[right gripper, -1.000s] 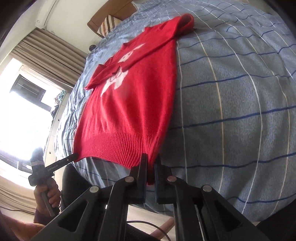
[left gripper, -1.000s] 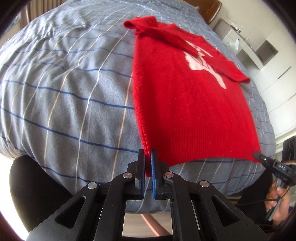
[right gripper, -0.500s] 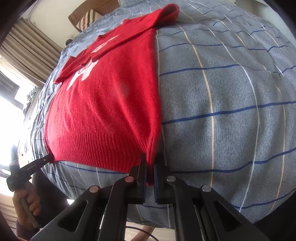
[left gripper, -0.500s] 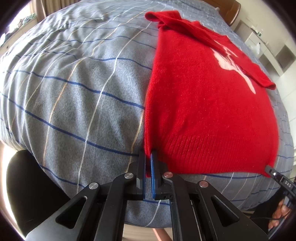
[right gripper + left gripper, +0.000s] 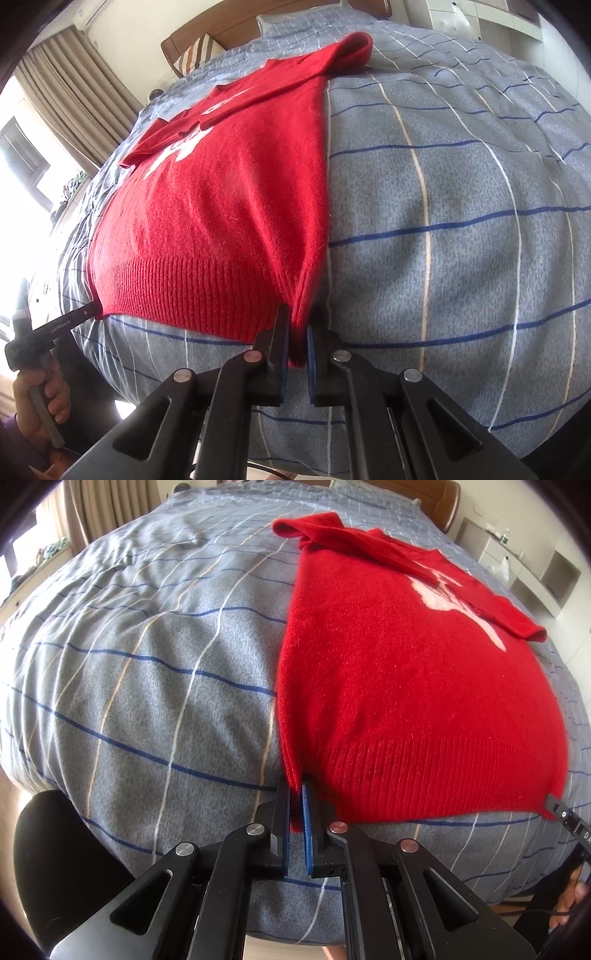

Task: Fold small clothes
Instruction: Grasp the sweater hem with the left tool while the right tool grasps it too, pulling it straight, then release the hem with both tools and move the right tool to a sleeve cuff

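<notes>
Bedroom scene: grey-blue striped duvet [image 5: 147, 686] covering the bed, curtains [image 5: 74, 88] on the window side, shelving [image 5: 546, 572] on the other, wooden headboard [image 5: 236, 33] at the far end. Red sweater [image 5: 406, 686] is lying flat along the bed, hem at the near edge, collar toward the headboard, both sleeves folded across the chest over the white motif [image 5: 439, 598].

Left gripper [image 5: 296, 801] is pinching the hem's left corner between its blue-padded fingers; a narrow gap is showing, filled with knit. Right gripper [image 5: 296, 332] is doing the same at the hem's right corner, fabric bunching into a ridge between the pads.

Likely reason for the two-corner hold: keeping the hem taut and level so the bottom half can be lifted and carried up toward the collar in one fold. Sleeves already tucked in suggests that fold is the next step.

Hard to read: the motif is partly covered by the sleeves. Each wrist view is catching only the tip of the opposite gripper at its frame edge. Hem underside is hidden, so whether both layers are being gripped is not clear.
</notes>
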{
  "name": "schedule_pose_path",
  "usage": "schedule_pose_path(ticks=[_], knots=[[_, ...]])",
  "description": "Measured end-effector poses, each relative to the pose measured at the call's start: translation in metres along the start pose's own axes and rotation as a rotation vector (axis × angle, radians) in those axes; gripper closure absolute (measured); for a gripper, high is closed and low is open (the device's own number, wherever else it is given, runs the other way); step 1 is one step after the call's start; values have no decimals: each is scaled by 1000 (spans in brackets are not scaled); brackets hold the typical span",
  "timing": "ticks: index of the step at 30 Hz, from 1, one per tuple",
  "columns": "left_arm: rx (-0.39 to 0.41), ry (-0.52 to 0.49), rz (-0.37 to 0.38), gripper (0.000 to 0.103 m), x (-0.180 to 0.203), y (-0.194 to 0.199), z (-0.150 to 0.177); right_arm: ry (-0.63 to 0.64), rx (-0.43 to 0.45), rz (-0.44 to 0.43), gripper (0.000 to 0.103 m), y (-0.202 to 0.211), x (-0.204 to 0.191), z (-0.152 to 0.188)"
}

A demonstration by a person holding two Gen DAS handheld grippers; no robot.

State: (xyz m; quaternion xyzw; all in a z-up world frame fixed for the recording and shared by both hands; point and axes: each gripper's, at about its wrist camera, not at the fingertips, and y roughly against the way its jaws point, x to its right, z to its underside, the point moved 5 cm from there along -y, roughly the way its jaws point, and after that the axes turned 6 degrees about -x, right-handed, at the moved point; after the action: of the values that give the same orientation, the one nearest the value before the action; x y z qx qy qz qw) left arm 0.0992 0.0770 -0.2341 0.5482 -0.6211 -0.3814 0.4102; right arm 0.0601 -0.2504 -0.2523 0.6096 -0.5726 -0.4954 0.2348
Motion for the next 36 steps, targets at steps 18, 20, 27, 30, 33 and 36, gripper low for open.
schedule_pose_path(ticks=[18, 20, 27, 30, 33, 36], knots=[[181, 117, -96, 5, -28, 67, 3, -60, -16, 152, 41, 34, 27, 29], [229, 130, -97, 5, -28, 74, -1, -75, -7, 160, 41, 37, 31, 28], [328, 83, -59, 5, -14, 95, -9, -60, 35, 190, 40, 47, 30, 27], [245, 50, -29, 5, -10, 88, -13, -52, 55, 197, 40, 52, 28, 24], [235, 59, -41, 2, -12, 85, -13, -22, 73, 208, 40, 67, 29, 9], [251, 77, -18, 2, -17, 87, -12, 45, 127, 265, 40, 97, 26, -33]])
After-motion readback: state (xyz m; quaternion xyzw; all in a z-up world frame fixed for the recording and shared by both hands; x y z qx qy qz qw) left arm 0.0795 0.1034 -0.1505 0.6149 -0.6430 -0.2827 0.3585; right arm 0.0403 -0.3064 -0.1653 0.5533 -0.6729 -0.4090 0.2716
